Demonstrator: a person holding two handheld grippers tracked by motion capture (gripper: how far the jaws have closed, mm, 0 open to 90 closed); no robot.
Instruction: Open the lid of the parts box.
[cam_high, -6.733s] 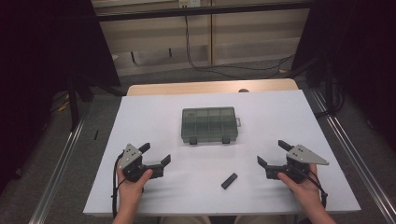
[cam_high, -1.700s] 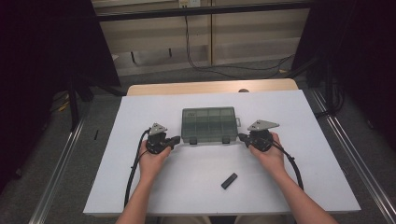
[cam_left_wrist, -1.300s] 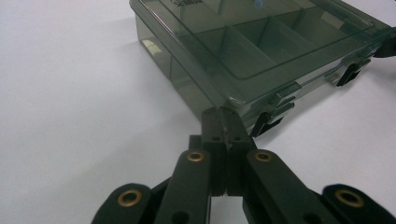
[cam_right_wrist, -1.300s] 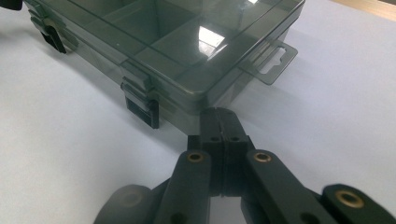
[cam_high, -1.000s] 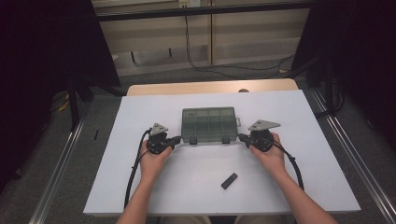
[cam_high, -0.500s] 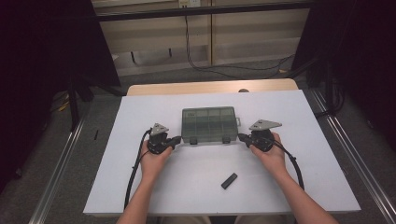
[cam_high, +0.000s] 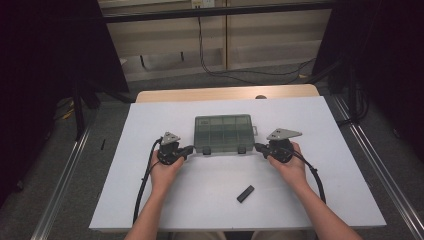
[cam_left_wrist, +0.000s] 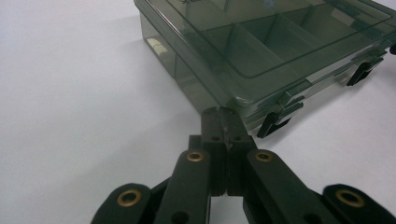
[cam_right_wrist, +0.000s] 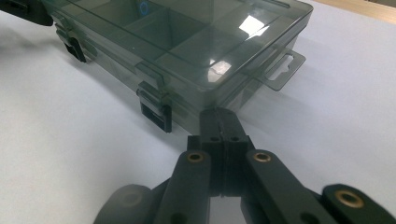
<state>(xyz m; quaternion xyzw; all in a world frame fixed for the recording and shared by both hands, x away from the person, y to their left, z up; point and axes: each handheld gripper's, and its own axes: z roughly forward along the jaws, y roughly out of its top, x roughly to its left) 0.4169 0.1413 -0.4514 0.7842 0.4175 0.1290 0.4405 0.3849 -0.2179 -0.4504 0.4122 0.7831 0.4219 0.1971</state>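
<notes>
Grippers, left (cam_high: 188, 149) and right (cam_high: 258, 147), pressed closed, flank compartment box (cam_high: 223, 133) lying lengthwise left-to-right, latches toward person.

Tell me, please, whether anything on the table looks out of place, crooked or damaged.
Nothing looks damaged or spilled. The compartment box sits square and closed, both front latches down, with the shut left gripper and right gripper at its front corners. The one stray item is a small black block, lying alone and askew nearer the person.

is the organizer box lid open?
No: in the left gripper view the clear lid lies flat on the organizer box, and its front latch is folded down.
</notes>
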